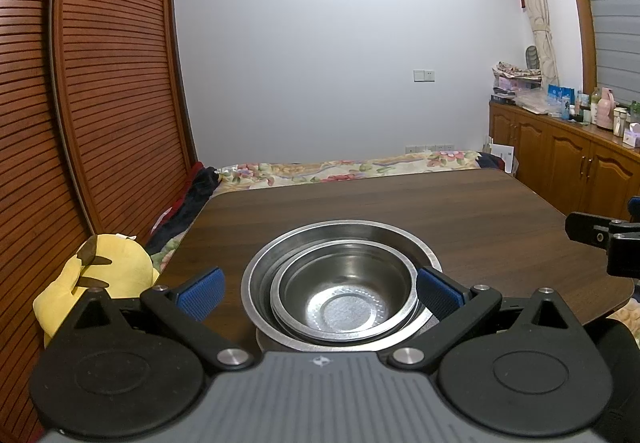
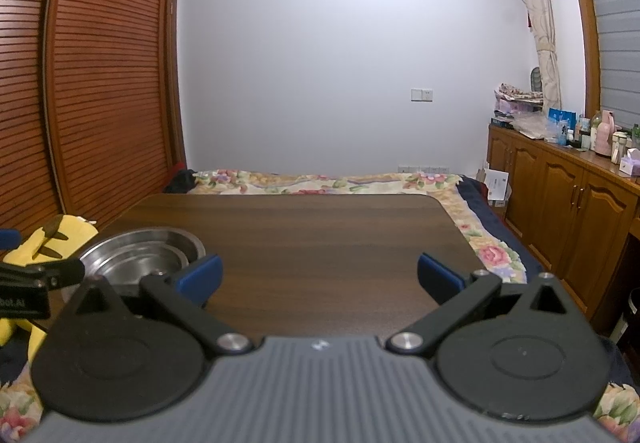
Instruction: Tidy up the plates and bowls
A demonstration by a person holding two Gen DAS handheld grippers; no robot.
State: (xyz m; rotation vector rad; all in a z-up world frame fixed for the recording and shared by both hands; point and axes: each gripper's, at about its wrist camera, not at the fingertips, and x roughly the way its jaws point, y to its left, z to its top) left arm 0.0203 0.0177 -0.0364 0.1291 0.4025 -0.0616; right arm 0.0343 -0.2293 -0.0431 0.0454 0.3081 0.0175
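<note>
Left wrist view: left gripper spread wide, grasping nothing; nested steel bowls at lower centre between its pads, on wooden table.
Right wrist view: right gripper released, empty, over bare tabletop; bowls at lower left.
Progress: stacking looks finished; no loose plates or bowls visible elsewhere.

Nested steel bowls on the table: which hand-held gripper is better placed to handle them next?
Left. The left hand-held gripper is open with the nested steel bowls directly between its fingers. The right hand-held gripper is open over bare table, with the bowls off to its left.
</note>
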